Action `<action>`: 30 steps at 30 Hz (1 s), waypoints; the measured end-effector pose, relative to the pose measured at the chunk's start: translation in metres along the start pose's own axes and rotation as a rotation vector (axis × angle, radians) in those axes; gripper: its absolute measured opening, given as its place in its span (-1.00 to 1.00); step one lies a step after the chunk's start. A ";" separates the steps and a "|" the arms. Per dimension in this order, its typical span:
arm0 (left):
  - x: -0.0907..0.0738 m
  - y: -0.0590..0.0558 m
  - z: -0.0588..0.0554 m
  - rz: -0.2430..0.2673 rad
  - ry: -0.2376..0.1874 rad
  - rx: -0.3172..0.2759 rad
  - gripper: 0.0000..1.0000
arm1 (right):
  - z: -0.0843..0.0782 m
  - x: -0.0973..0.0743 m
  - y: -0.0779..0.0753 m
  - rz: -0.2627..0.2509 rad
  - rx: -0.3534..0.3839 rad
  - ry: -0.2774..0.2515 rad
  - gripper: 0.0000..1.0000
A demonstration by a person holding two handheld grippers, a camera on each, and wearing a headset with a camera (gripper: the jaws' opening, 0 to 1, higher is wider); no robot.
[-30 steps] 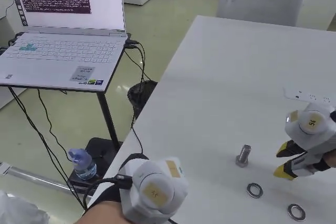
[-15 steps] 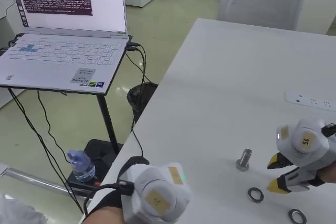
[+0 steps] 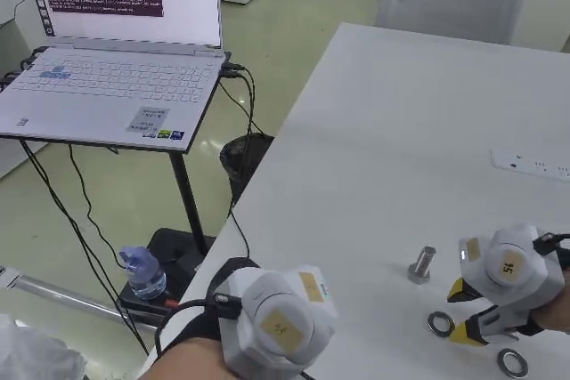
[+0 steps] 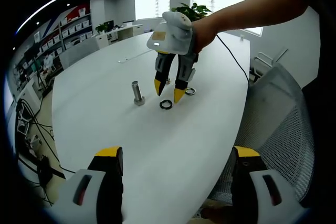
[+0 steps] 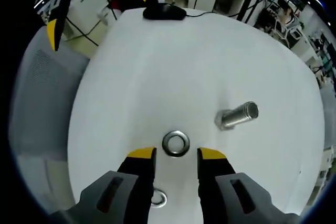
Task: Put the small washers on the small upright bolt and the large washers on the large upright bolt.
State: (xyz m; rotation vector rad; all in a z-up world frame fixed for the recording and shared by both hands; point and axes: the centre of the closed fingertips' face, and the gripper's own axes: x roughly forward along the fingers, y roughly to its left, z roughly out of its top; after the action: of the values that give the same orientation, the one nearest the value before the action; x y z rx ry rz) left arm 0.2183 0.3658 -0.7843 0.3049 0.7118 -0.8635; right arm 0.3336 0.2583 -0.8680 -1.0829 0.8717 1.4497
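The right tool (image 5: 176,156), released, hangs over a washer (image 5: 176,143); its jaw half hides a second washer (image 5: 159,199). The left tool (image 4: 177,153) is released too.

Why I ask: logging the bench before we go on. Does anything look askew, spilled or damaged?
Nothing stands out. The bolt stands upright on its head on the table, the near washer and far washer lie flat beside it, and the right gripper hovers open over the near washer. No spill or damage visible.

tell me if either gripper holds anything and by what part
Nothing is held. The right gripper is open, a washer just ahead of its tips; the left gripper is open too.
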 end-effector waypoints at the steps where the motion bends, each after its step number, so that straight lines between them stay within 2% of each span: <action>1: 0.000 0.000 -0.001 0.000 0.002 0.001 0.69 | 0.000 0.001 0.001 0.002 0.000 -0.001 -0.35; 14: -0.002 -0.002 -0.008 -0.003 0.007 -0.005 0.67 | -0.002 0.011 0.003 -0.001 -0.002 0.021 -0.38; 21: -0.003 -0.001 -0.010 -0.003 0.010 -0.009 0.66 | 0.002 0.011 0.007 0.015 0.032 0.016 -0.49; 27: -0.003 -0.001 -0.010 -0.003 0.009 -0.012 0.65 | 0.001 0.011 0.005 0.015 0.049 0.012 -0.49; 30: -0.003 -0.001 -0.010 -0.005 0.006 -0.014 0.64 | 0.002 0.012 0.005 0.005 0.062 0.028 -0.50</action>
State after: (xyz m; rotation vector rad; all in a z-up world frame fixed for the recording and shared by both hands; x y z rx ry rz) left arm 0.2118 0.3717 -0.7894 0.2939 0.7245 -0.8620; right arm 0.3284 0.2629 -0.8793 -1.0573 0.9341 1.4060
